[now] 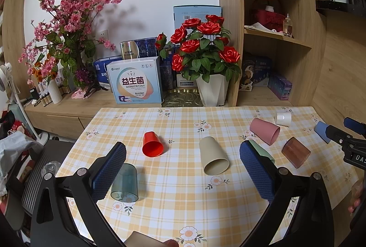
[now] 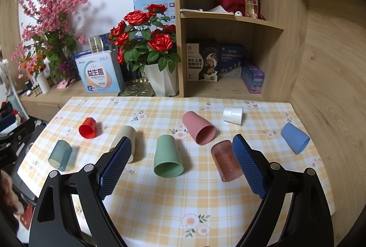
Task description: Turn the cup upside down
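Several cups lie on their sides on the yellow checked tablecloth (image 1: 173,196). In the left wrist view: red cup (image 1: 152,144), beige cup (image 1: 213,156), clear teal cup (image 1: 125,183), pink cup (image 1: 265,131), brown clear cup (image 1: 296,152), white cup (image 1: 283,118), green cup (image 1: 263,152) behind a finger. My left gripper (image 1: 183,155) is open and empty, above the table before the beige cup. In the right wrist view my right gripper (image 2: 181,148) is open and empty, with the green cup (image 2: 168,157) between its fingers' line; the blue cup (image 2: 295,138) lies at right.
A wooden counter behind the table holds a red rose pot (image 1: 211,86), a pink blossom plant (image 1: 68,29) and a boxed product (image 1: 135,82). A shelf unit (image 2: 228,18) stands at back right. The table's left edge drops to a chair (image 1: 41,169).
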`<state>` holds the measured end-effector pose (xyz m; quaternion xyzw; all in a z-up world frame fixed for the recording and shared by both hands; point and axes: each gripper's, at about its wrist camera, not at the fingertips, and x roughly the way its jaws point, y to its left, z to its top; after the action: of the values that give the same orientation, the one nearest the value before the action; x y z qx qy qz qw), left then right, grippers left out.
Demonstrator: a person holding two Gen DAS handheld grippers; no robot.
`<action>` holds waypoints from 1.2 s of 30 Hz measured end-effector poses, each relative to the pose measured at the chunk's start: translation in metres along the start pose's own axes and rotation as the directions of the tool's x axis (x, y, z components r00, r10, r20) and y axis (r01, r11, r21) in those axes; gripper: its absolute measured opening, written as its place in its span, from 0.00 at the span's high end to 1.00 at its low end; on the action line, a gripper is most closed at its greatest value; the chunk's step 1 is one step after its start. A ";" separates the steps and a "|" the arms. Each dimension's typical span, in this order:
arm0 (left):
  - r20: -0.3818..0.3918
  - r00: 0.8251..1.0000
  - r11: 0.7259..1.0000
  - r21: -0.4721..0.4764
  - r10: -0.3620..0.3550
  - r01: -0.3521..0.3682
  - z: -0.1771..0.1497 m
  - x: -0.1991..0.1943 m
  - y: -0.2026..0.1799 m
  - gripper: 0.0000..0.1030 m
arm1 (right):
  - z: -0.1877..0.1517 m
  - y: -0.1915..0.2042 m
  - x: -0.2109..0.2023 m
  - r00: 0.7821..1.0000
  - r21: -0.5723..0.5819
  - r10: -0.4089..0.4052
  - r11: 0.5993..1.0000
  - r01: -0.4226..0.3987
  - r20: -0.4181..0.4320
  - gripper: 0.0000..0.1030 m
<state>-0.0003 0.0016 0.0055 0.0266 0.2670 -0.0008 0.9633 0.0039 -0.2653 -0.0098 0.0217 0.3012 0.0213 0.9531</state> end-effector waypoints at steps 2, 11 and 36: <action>0.001 1.000 1.000 0.000 0.001 -0.001 0.000 0.000 0.000 0.06 | -0.001 0.000 0.001 1.000 0.000 0.000 1.000 0.000 0.001 0.16; 0.001 1.000 1.000 0.001 0.000 0.000 0.001 0.000 0.000 0.06 | -0.001 0.000 0.000 1.000 0.001 -0.001 1.000 0.001 0.004 0.16; 0.032 0.999 1.000 0.003 -0.003 0.002 0.005 -0.013 0.000 0.06 | 0.000 -0.002 -0.011 1.000 0.014 0.002 1.000 -0.003 0.022 0.16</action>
<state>-0.0084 0.0011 0.0163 0.0276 0.2515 -0.0028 0.9675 -0.0047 -0.2675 -0.0037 0.0288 0.2909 0.0202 0.9561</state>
